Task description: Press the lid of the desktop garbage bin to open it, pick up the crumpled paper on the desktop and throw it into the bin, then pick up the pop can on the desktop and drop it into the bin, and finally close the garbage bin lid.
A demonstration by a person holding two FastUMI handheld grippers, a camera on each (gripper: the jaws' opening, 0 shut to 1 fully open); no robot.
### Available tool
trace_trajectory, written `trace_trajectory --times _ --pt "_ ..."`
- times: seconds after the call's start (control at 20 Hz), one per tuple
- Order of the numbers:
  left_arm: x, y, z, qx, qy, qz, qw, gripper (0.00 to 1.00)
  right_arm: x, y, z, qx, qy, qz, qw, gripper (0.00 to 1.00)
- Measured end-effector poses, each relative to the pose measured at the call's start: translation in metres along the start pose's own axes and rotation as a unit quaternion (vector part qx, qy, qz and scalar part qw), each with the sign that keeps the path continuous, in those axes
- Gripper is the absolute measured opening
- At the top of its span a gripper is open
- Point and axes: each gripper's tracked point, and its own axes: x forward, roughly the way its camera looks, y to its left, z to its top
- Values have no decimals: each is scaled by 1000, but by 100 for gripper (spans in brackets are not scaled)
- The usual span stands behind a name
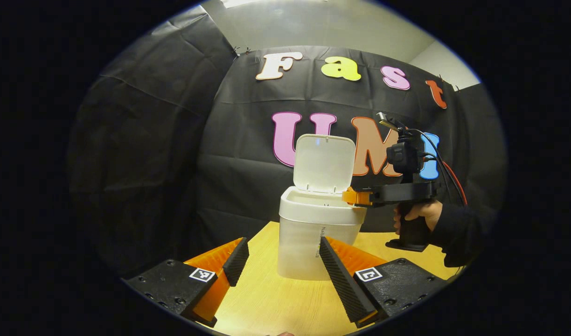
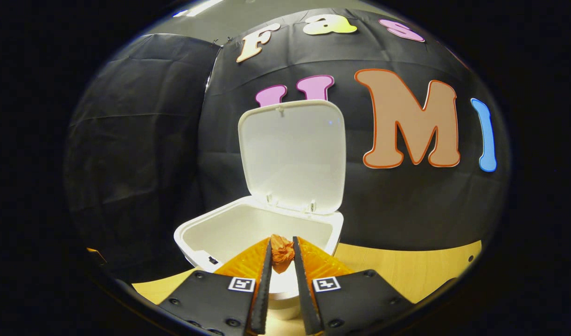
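A white desktop bin (image 1: 313, 233) stands on the wooden table with its lid (image 1: 323, 163) swung up and back. In the right gripper view the bin's open mouth (image 2: 248, 228) lies just below my right gripper (image 2: 282, 254), which is shut on a small orange crumpled paper (image 2: 282, 252) held over the near rim. The left gripper view shows that same gripper (image 1: 358, 197), held by a hand (image 1: 418, 212), reaching in from the right over the bin's rim. My left gripper (image 1: 281, 256) stands open in front of the bin with nothing between its fingers.
The light wooden table (image 1: 276, 298) runs out in front of the bin, and more of the table (image 2: 416, 270) lies to the bin's right. Black cloth walls close in behind and on the left.
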Motion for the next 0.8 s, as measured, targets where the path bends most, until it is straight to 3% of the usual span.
trace_trajectory --times 0.15,0.3,0.45,0.5,0.55,0.8 --pt "3 -1 -2 -4 2 -1 1000 93 2 0 1 -7 -4 -1 1000 48" --pt "4 -8 -3 -5 3 -5 1000 93 -1 -2 2 -6 -3 0 1000 75" --pt "5 -22 -3 -7 1 -18 1000 93 -18 -11 13 -10 -14 -3 1000 76" --pt "6 -28 -4 -8 -1 -25 1000 93 -28 -14 22 -11 -29 -4 1000 82" --pt "6 -36 -3 -10 -3 -32 999 93 -40 -18 32 -14 -46 -5 999 80" --pt "14 -84 -5 -16 -8 -77 997 93 -119 -70 80 -29 -136 -57 989 100"
